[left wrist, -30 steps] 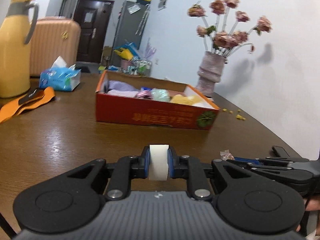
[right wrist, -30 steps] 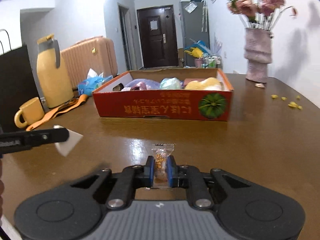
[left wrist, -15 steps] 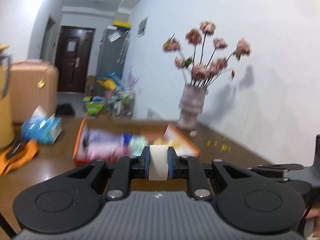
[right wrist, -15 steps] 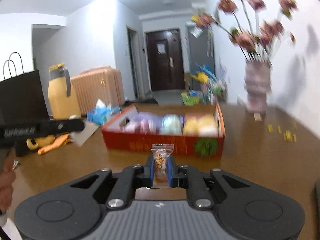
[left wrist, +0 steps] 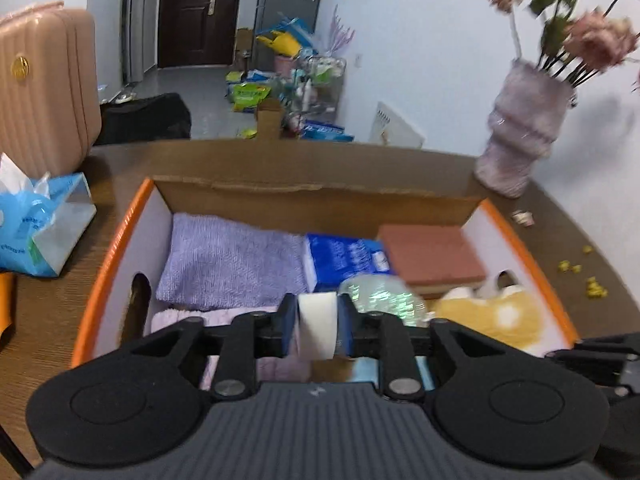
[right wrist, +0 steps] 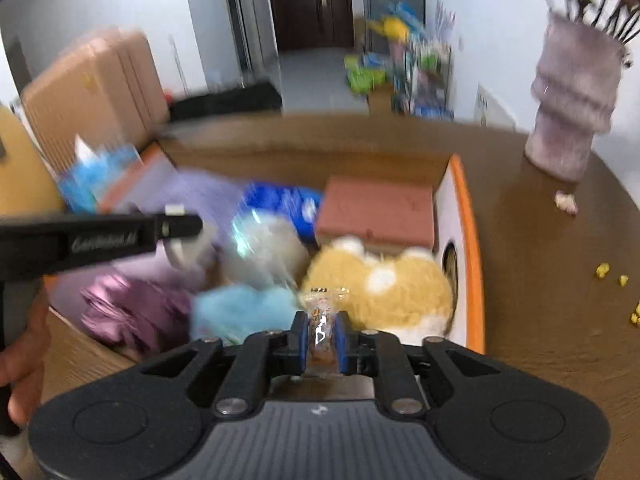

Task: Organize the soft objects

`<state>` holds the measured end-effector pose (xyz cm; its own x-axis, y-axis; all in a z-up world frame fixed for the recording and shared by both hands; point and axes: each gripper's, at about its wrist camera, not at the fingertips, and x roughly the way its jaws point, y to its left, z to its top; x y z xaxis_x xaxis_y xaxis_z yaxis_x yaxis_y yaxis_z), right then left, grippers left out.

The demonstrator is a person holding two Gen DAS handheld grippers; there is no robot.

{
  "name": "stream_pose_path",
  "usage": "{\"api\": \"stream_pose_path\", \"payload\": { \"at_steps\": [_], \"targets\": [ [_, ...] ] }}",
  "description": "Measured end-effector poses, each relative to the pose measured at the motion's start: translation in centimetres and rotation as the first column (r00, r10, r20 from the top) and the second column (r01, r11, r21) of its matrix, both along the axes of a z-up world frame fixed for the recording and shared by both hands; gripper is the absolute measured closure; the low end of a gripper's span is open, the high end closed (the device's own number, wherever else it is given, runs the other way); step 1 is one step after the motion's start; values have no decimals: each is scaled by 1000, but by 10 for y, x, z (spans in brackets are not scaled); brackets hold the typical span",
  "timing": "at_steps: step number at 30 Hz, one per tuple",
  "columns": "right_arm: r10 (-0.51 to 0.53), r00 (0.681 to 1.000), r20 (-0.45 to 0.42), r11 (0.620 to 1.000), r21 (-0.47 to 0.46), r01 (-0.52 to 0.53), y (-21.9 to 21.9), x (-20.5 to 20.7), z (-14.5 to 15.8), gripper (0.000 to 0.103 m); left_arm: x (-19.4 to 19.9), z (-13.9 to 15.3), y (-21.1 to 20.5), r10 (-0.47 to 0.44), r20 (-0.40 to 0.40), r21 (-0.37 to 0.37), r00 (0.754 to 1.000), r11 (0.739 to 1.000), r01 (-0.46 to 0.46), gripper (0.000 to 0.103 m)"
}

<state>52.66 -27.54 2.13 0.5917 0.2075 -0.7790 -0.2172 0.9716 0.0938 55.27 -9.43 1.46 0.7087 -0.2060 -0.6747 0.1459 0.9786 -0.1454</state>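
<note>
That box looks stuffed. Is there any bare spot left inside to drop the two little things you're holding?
Hardly. The box floor shows only as a small brown gap just ahead of the left gripper, between the pink cloth and the light blue puff. Elsewhere the purple towel, blue pack, brick-red pad and yellow plush crowd it.

White walls (left wrist: 420, 60); dark brown door (left wrist: 196, 8) at the far end; grey floor (left wrist: 200, 96) with scattered clutter (left wrist: 288, 80); pink suitcase (left wrist: 44, 84) beside the brown wooden counter (left wrist: 560, 232).
</note>
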Motion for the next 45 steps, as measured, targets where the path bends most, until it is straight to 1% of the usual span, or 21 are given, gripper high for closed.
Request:
{"api": "stream_pose_path", "payload": {
  "at_steps": [1, 2, 3, 6, 9, 13, 16, 18, 20, 22, 24, 25, 27, 28, 29, 30, 32, 35, 38, 41, 45],
  "targets": [
    [-1, 1000, -12, 1000, -12, 1, 1, 1, -6, 79, 2, -4, 1, -13, -6, -13, 1000, 1000, 13, 63],
    [3, 1000, -15, 1000, -9, -3, 2, 1, -9, 77, 3, -6, 3, -24, -11, -31, 1000, 999, 24, 55],
    [9, 1000, -12, 1000, 0, -9, 2, 0, -11, 77, 4, -6, 4, -33, -15, -43, 999, 999, 32, 51],
    [5, 1000, 0, 1000, 17, -5, 0, -2, -7, 75, 1, -3, 7, -33, 1, -30, 999, 999, 33, 51],
    [-5, 1000, 20, 999, 32, 4, -3, -3, 6, 70, -7, 11, 9, -41, 16, -27, 999, 999, 41, 49],
    [-3, 998, 62, 1000, 10, 2, -3, -12, 32, 68, -27, 47, 17, -32, 67, -9, 997, 999, 33, 46],
    [3, 994, 109, 1000, -6, -3, -4, -28, 63, 65, -48, 79, 26, -23, 114, 1, 993, 1000, 23, 43],
    [0, 988, 154, 1000, -21, 3, -8, -41, 88, 60, -69, 101, 32, -25, 157, 11, 987, 1000, 23, 35],
    [-8, 979, 202, 1000, -22, 13, -13, -59, 110, 49, -92, 116, 37, -43, 196, 26, 980, 999, 39, 31],
    [-18, 972, 236, 1000, 1, 18, -20, -75, 123, 49, -115, 124, 40, -50, 232, 48, 971, 998, 40, 28],
    [-31, 961, 274, 999, 37, 22, -27, -93, 128, 48, -140, 129, 42, -49, 279, 60, 959, 998, 33, 19],
    [-33, 955, 295, 998, 54, 18, -29, -102, 129, 46, -150, 128, 43, -45, 303, 59, 952, 998, 28, 16],
    [-50, 932, 358, 997, 73, 25, -32, -121, 127, 29, -171, 125, 46, -22, 352, 50, 936, 999, 5, 8],
    [-64, 910, 409, 996, 80, 34, -32, -132, 124, 14, -180, 122, 47, -9, 373, 42, 928, 999, -7, 7],
    [-79, 885, 459, 995, 85, 45, -31, -142, 119, 6, -190, 118, 48, 1, 392, 34, 920, 999, -16, 4],
    [-93, 850, 519, 995, 89, 54, -31, -154, 113, 5, -199, 114, 50, 11, 415, 25, 910, 999, -24, 3],
    [-91, 796, 598, 995, 78, 55, -27, -172, 99, 4, -217, 105, 53, 22, 467, 21, 884, 999, -36, 1],
    [-88, 751, 654, 996, 70, 57, -22, -192, 83, 3, -234, 96, 54, 31, 503, 39, 864, 998, -59, 1],
    [-114, 735, 669, 993, 100, 63, -20, -206, 77, 2, -246, 92, 59, 41, 514, 38, 857, 997, -70, 0],
    [-132, 731, 669, 991, 116, 72, -20, -213, 77, 1, -254, 90, 63, 53, 517, 23, 854, 997, -75, 0],
    [-134, 728, 673, 991, 112, 79, -18, -225, 76, 0, -265, 89, 65, 51, 529, 24, 847, 997, -75, 0]
  ]
}}
